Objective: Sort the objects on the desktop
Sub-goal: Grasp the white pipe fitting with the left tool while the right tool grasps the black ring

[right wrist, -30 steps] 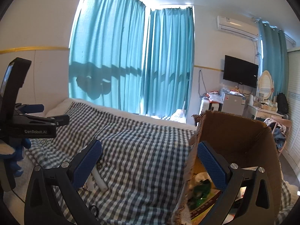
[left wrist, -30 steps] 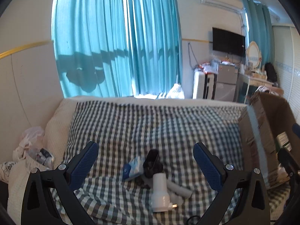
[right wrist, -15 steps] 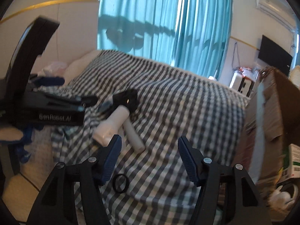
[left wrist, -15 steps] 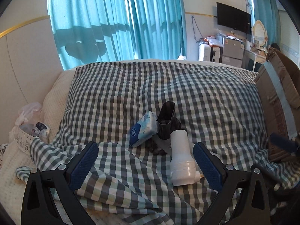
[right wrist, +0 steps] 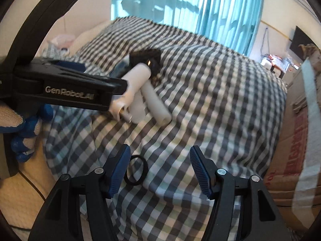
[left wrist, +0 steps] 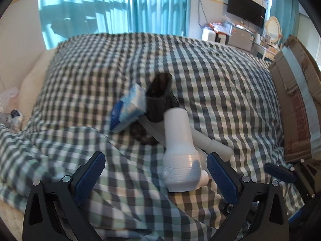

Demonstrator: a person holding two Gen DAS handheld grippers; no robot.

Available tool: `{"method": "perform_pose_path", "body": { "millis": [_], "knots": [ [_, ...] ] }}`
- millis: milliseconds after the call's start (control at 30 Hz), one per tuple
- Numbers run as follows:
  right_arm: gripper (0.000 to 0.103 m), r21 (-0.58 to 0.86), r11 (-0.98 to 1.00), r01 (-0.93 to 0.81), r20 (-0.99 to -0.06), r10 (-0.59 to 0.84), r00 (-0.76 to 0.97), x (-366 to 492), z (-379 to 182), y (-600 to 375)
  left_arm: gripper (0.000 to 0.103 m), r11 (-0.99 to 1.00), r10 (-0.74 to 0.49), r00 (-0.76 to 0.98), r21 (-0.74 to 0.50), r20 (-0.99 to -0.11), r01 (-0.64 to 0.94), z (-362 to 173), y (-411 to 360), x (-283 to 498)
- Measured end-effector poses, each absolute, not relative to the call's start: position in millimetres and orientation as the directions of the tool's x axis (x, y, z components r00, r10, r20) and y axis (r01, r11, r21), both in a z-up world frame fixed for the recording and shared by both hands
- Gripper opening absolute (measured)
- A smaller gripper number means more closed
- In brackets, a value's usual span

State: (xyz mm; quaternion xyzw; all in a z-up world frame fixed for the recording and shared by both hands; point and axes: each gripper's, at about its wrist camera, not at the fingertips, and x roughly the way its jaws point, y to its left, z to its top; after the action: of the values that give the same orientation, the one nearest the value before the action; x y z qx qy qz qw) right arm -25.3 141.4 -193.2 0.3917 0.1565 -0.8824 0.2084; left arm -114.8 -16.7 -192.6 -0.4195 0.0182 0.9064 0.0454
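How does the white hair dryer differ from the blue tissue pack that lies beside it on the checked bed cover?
The white hair dryer is plainly larger than the blue tissue pack. The hair dryer is a rounded barrel with a handle sticking out sideways; the tissue pack is a flat block. The hair dryer carries a black nozzle at its far end; the tissue pack leans against that nozzle. Both lie on the checked bed cover, and neither is held.

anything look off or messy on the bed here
Yes. The hair dryer, its black nozzle and a blue tissue pack lie heaped together, overlapping at odd angles. A black ring sits apart near the edge. The checked blanket is rumpled at the near side. No damage or spill shows.
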Motion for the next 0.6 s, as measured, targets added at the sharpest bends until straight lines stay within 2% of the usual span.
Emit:
{"method": "perform_pose_path", "body": {
  "millis": [100,267,367,433,467,500,533,567,600],
  "knots": [
    [0.049,-0.154,-0.85,0.504,-0.784,-0.205,-0.585,-26.5,-209.9,133.3,0.103,-0.994,0.061,-0.624,0.013,-0.779,-0.113,-203.1,-9.0,-118.8],
    [0.048,-0.152,-0.855,0.497,-0.789,-0.198,-0.581,-29.6,-217.2,134.0,0.103,-0.992,0.036,-0.595,0.045,-0.803,-0.121,-223.6,-1.6,-125.1],
    [0.037,-0.124,-0.866,0.484,-0.79,-0.209,-0.577,-32.3,-214.7,139.0,0.103,-0.991,0.034,-0.601,0.051,-0.799,-0.122,-225.6,0.1,-124.6],
    [0.026,-0.1,-0.873,0.477,-0.792,-0.22,-0.569,-33.0,-210.9,143.8,0.102,-0.991,0.043,-0.603,0.041,-0.797,-0.126,-225.9,-0.7,-123.9],
    [0.024,-0.092,-0.875,0.474,-0.793,-0.224,-0.566,-32.6,-209.7,145.4,0.094,-0.991,0.053,-0.606,0.033,-0.794,-0.129,-225.7,-0.8,-122.7],
    [0.02,-0.084,-0.876,0.474,-0.795,-0.229,-0.562,-32.6,-208.3,147.2,0.08,-0.99,0.071,-0.603,0.016,-0.794,-0.138,-225.7,-2.8,-122.2],
    [0.016,-0.08,-0.877,0.474,-0.794,-0.231,-0.562,-32.1,-207.8,148.9,0.072,-0.988,0.1,-0.595,-0.009,-0.797,-0.154,-225.6,-5.5,-122.7],
    [0.014,-0.076,-0.878,0.473,-0.793,-0.234,-0.563,-31.0,-205.9,150.0,0.054,-0.985,0.135,-0.584,-0.042,-0.8,-0.169,-224.4,-7.3,-124.1],
    [0.01,-0.073,-0.878,0.473,-0.791,-0.237,-0.564,-29.8,-203.0,150.0,0.049,-0.981,0.164,-0.572,-0.074,-0.804,-0.177,-225.4,-10.9,-125.5]
  ]
}}
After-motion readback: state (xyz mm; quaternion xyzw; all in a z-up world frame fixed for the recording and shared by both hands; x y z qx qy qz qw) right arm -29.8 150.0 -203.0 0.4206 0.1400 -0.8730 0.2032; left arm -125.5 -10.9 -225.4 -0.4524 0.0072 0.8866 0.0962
